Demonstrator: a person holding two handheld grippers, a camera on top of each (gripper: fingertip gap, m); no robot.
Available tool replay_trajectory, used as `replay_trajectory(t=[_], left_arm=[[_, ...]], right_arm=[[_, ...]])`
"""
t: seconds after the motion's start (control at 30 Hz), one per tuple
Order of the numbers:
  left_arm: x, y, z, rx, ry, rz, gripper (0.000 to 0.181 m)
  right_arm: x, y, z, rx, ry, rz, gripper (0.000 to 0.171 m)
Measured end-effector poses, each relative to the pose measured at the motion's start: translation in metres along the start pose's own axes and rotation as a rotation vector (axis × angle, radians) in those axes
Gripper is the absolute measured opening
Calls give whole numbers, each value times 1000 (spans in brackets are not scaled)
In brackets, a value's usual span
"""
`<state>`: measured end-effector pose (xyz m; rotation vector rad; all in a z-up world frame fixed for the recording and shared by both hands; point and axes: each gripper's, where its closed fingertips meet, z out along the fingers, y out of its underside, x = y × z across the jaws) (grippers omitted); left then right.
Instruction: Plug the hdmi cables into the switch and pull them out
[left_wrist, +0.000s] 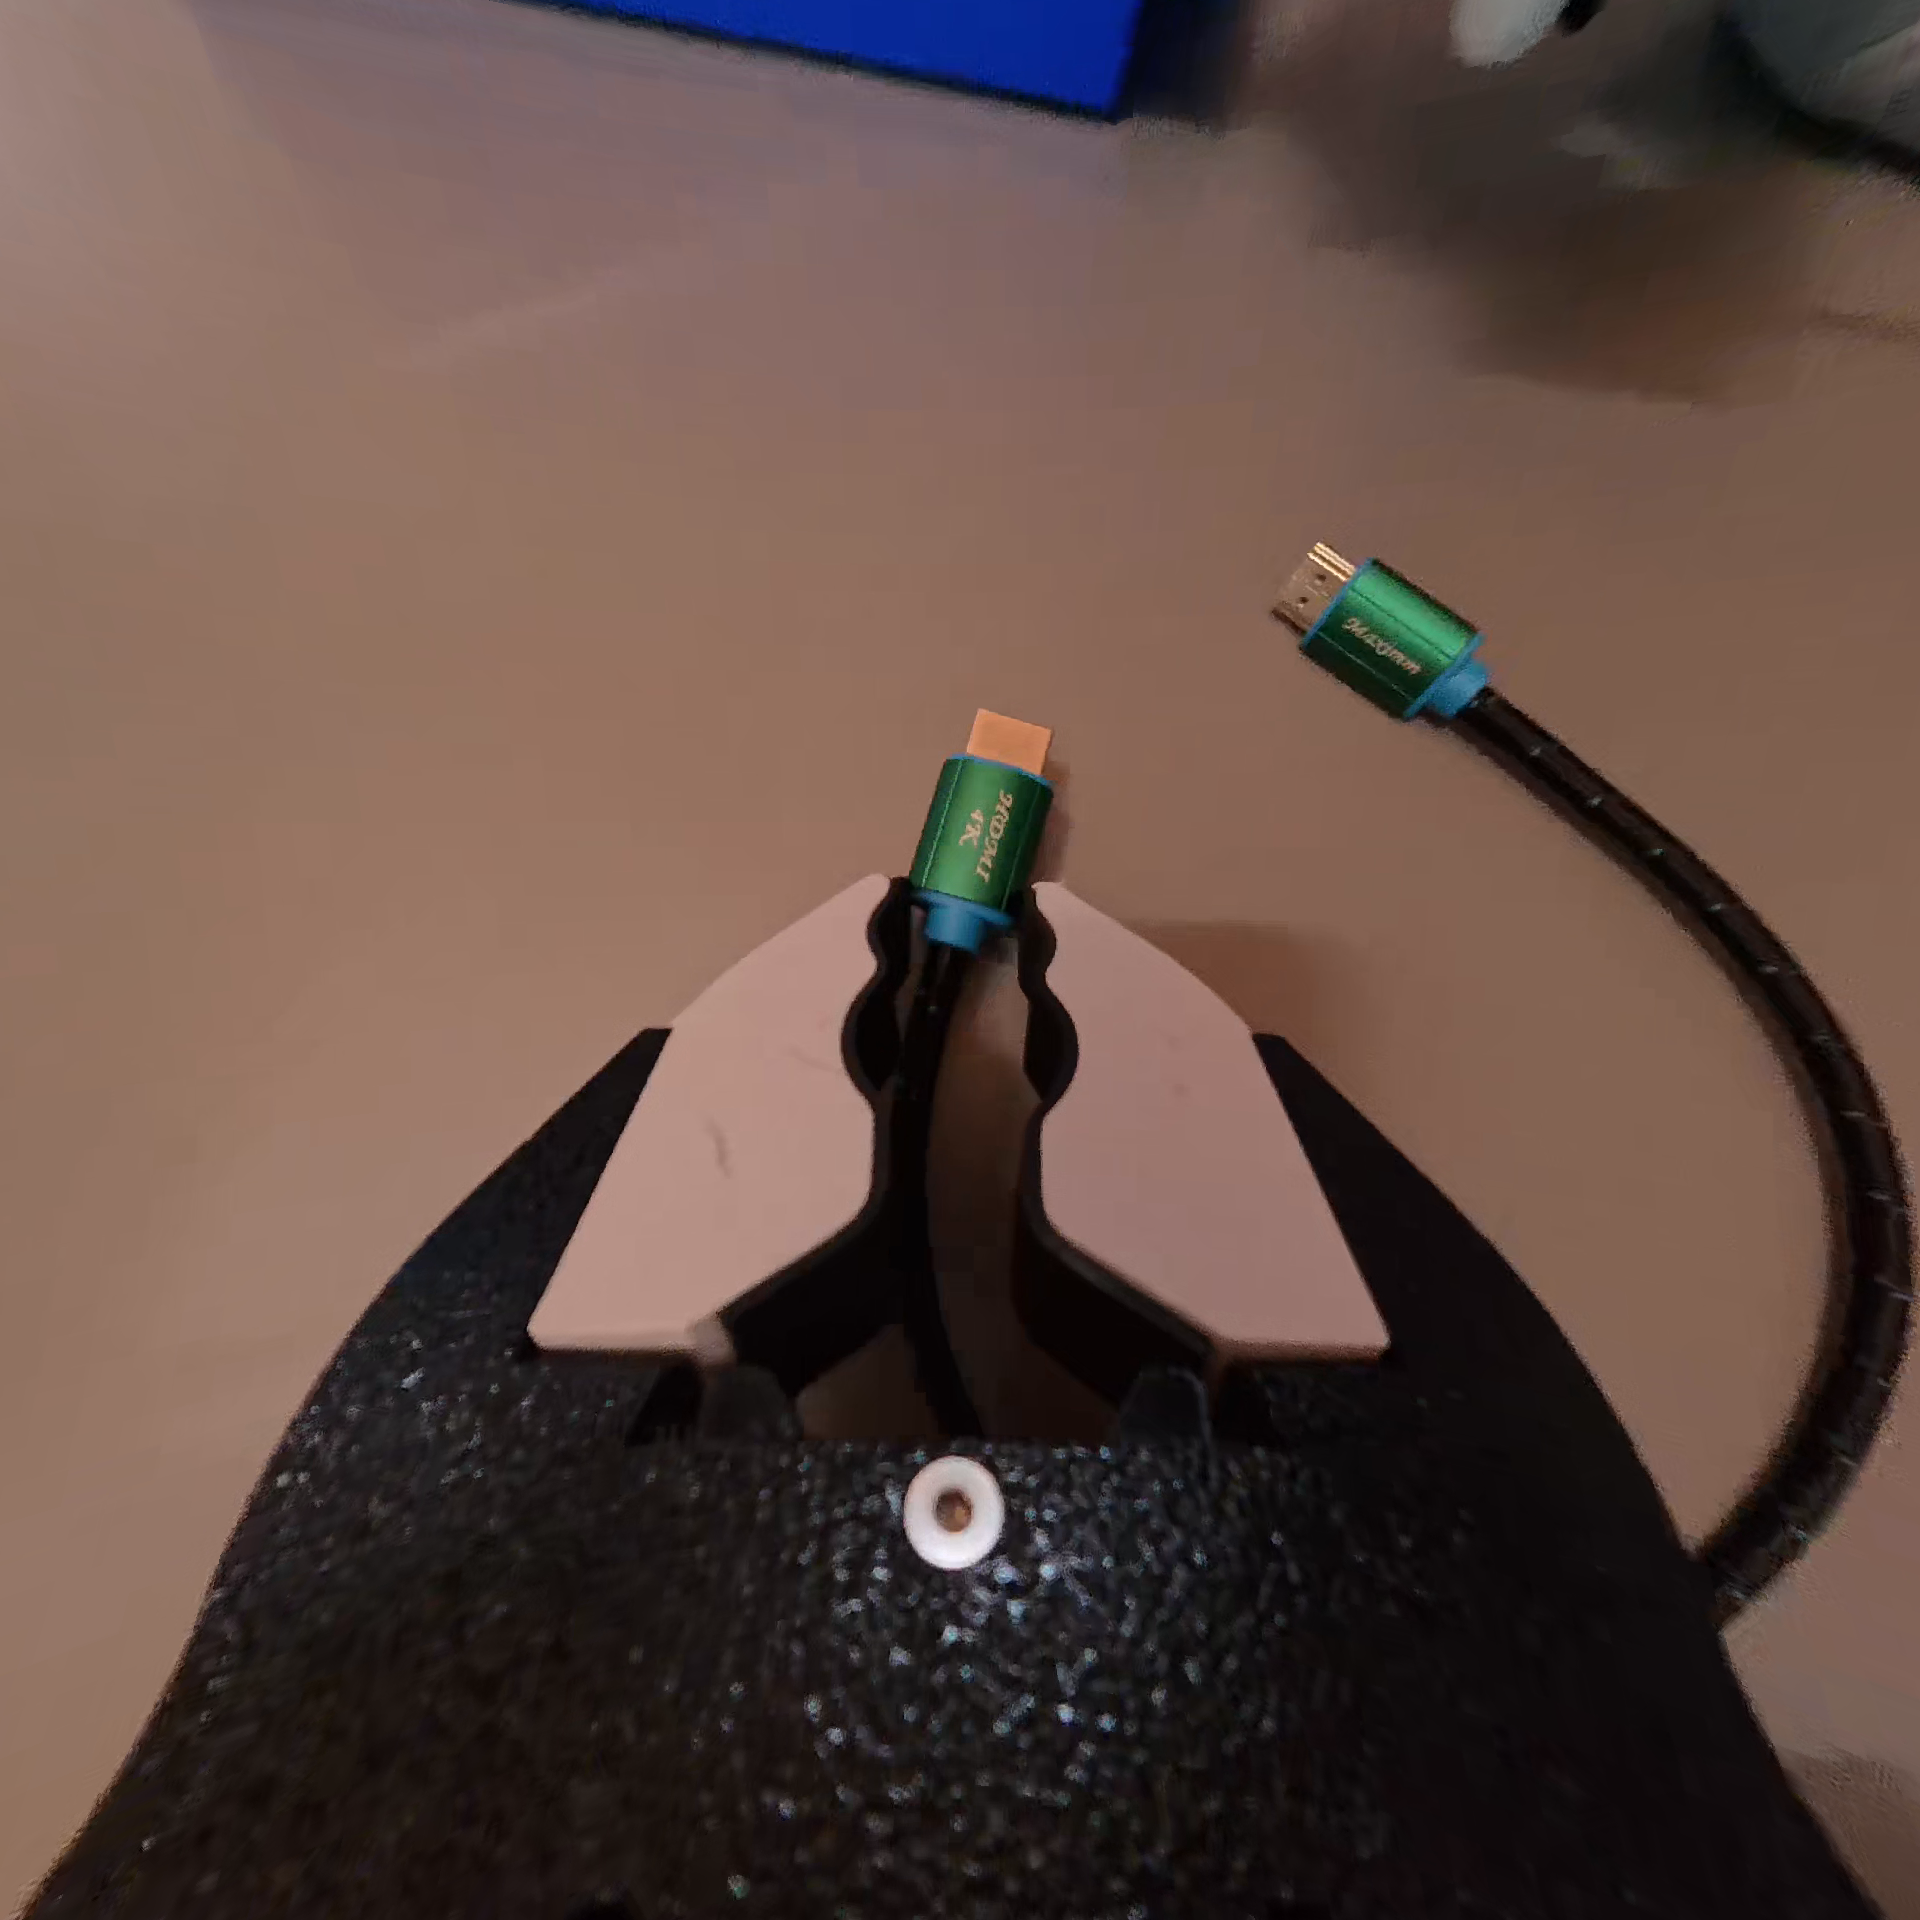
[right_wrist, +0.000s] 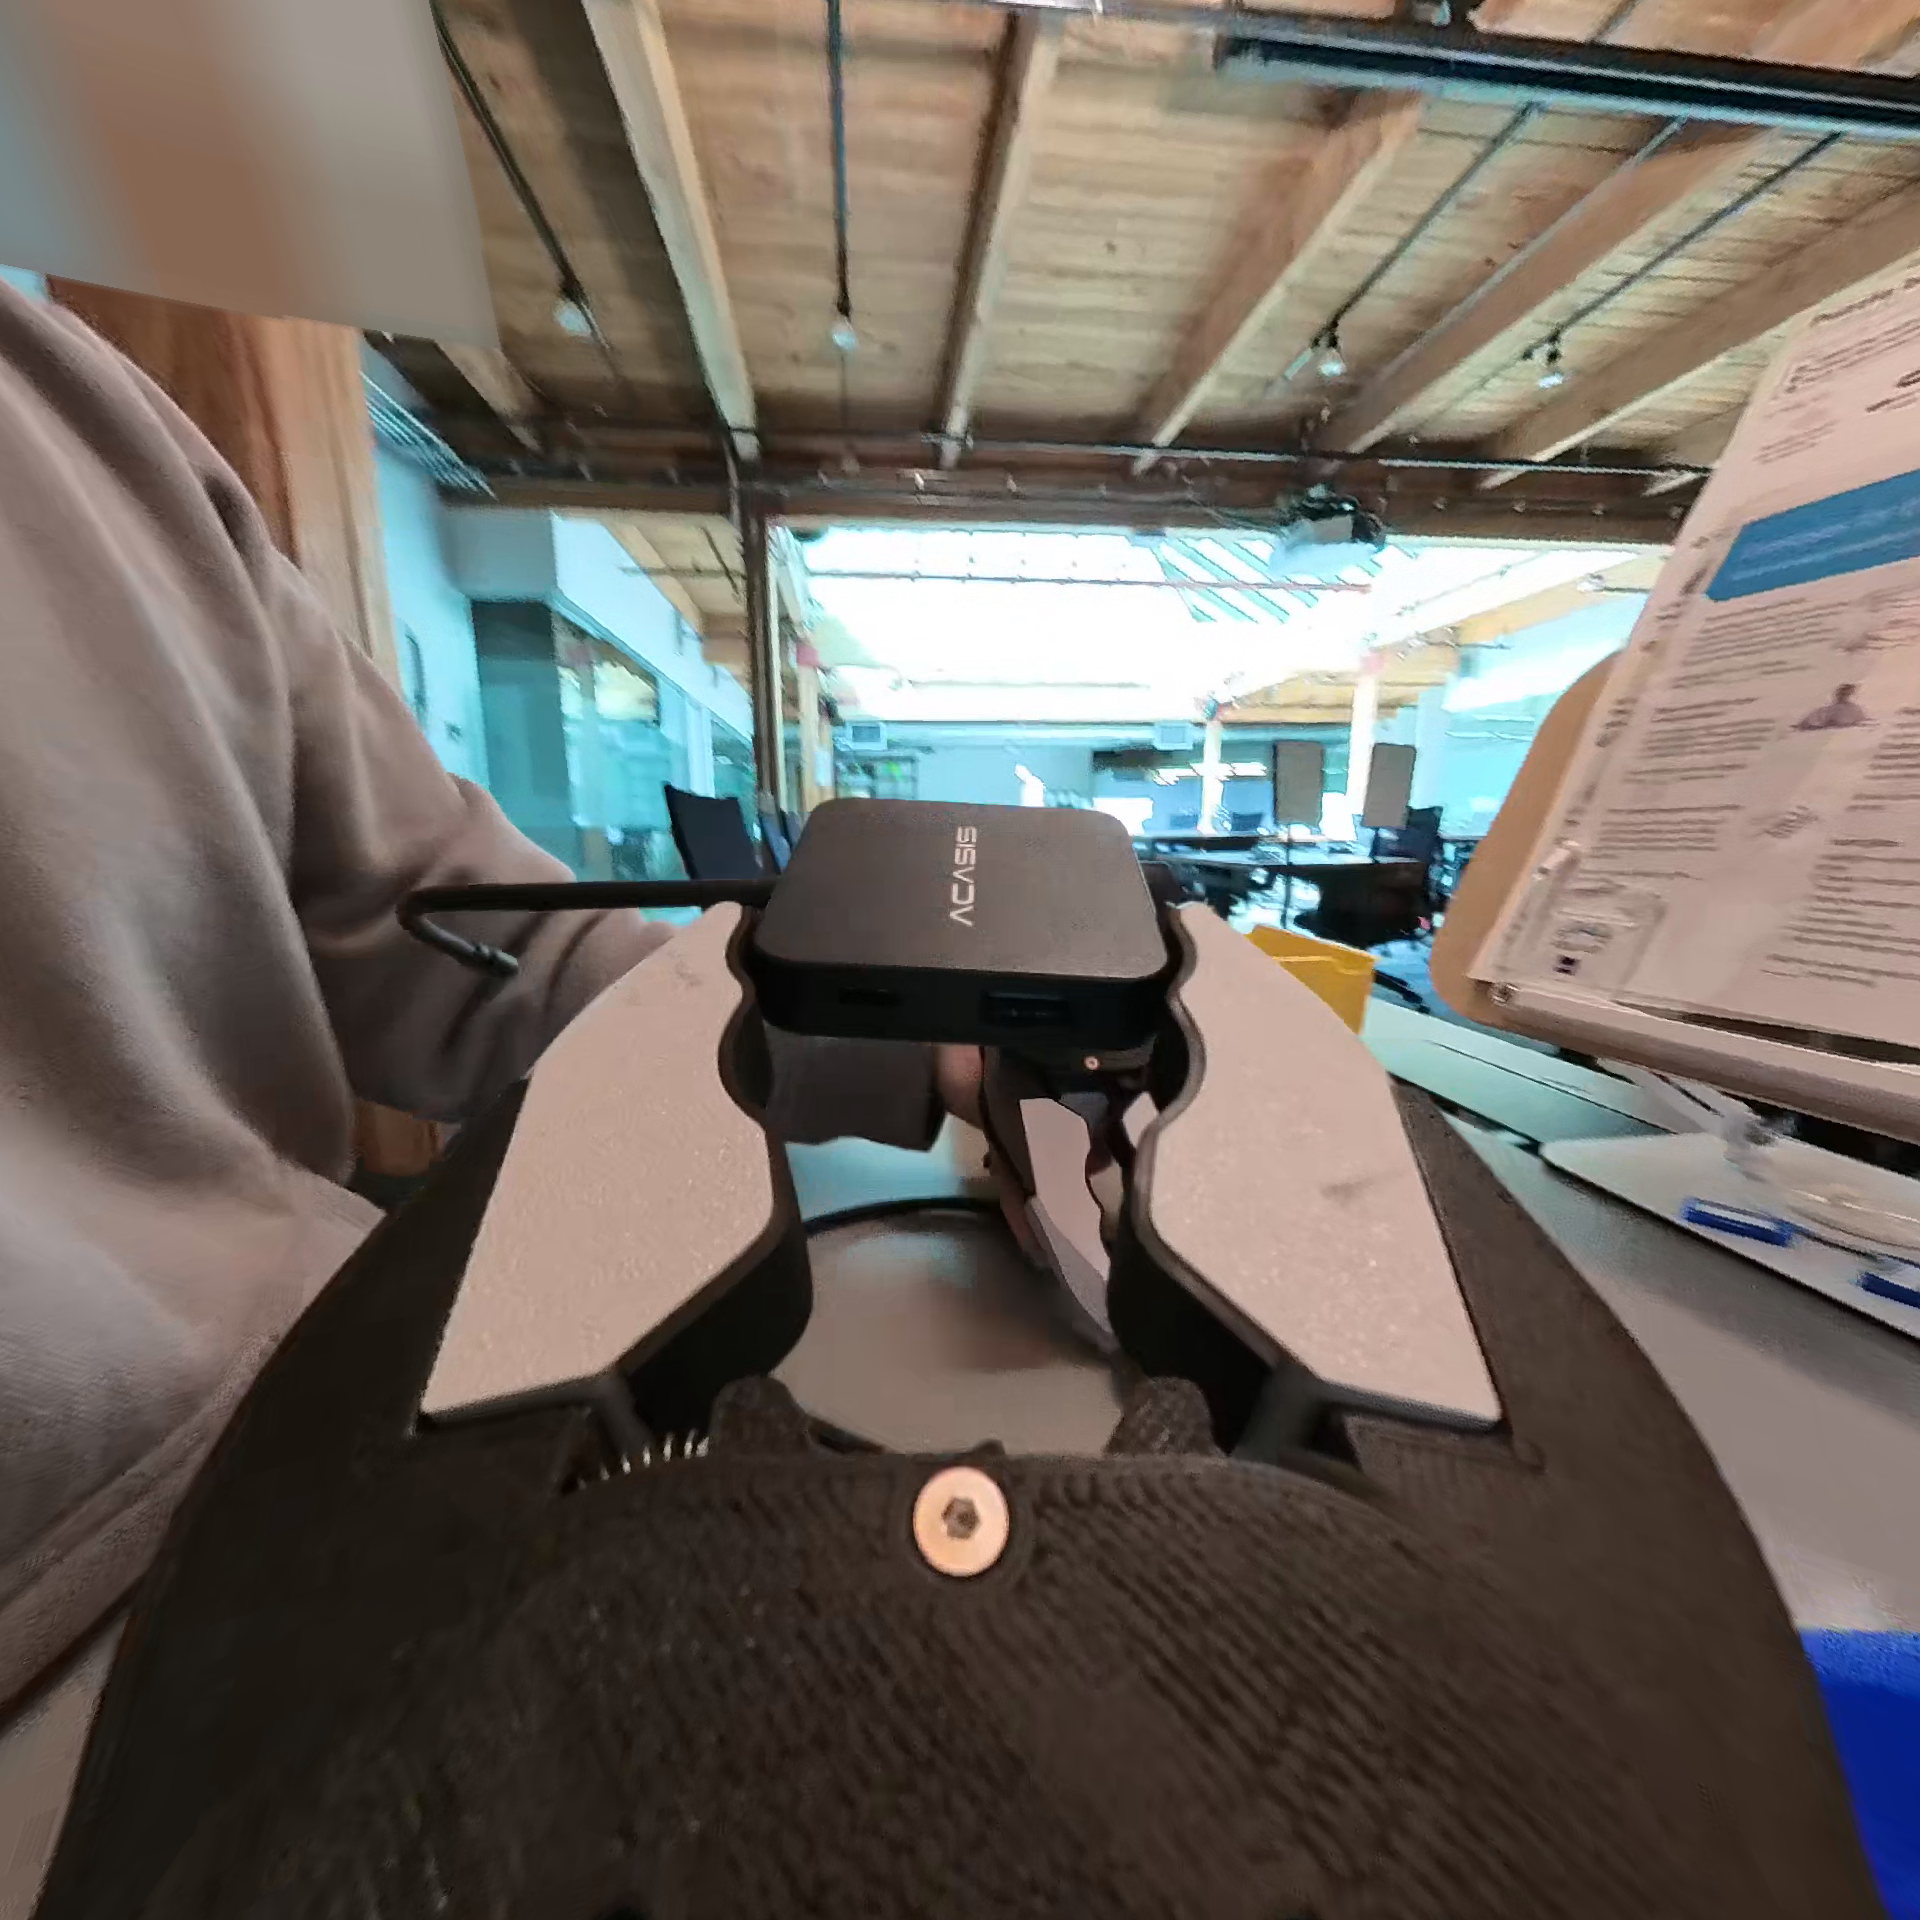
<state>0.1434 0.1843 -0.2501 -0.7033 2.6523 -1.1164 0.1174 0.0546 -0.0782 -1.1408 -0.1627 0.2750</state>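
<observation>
My left gripper (left_wrist: 961, 904) is shut on the blue collar of a green HDMI plug (left_wrist: 977, 826). The plug's gold tip points forward, just above the brown table (left_wrist: 520, 520). A second green HDMI plug (left_wrist: 1387, 639) lies on the table to the right, and its black braided cable (left_wrist: 1818, 1091) curves back past my gripper. My right gripper (right_wrist: 961, 935) is shut on the sides of a black switch (right_wrist: 966, 894) and holds it in the air. Two of the switch's ports face the camera, and its thin black lead (right_wrist: 582, 894) sticks out to the left.
A blue box (left_wrist: 831, 42) stands at the table's far edge, with a blurred grey shape (left_wrist: 1714, 125) at far right. In the right wrist view, a grey sleeve (right_wrist: 208, 831) is at left. A board with papers (right_wrist: 1714, 779) leans at right above a tray (right_wrist: 1662, 1174).
</observation>
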Motion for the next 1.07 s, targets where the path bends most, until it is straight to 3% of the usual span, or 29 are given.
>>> replay_trajectory(t=[0.03, 0.27, 0.43, 1.07], left_arm=[[6, -5, -6, -13, 5, 15, 20], [51, -74, -66, -211, -32, 102, 19], [71, -101, -82, -296, -22, 114, 19], [66, -93, -74, -449, -97, 48, 19]], right_arm=[[-1, -2, -1, 21, -13, 15, 72], [-6, 14, 2, -53, -53, 1, 72], [-12, 26, 8, -109, -81, -13, 72], [-12, 57, 15, -313, -42, -150, 72]])
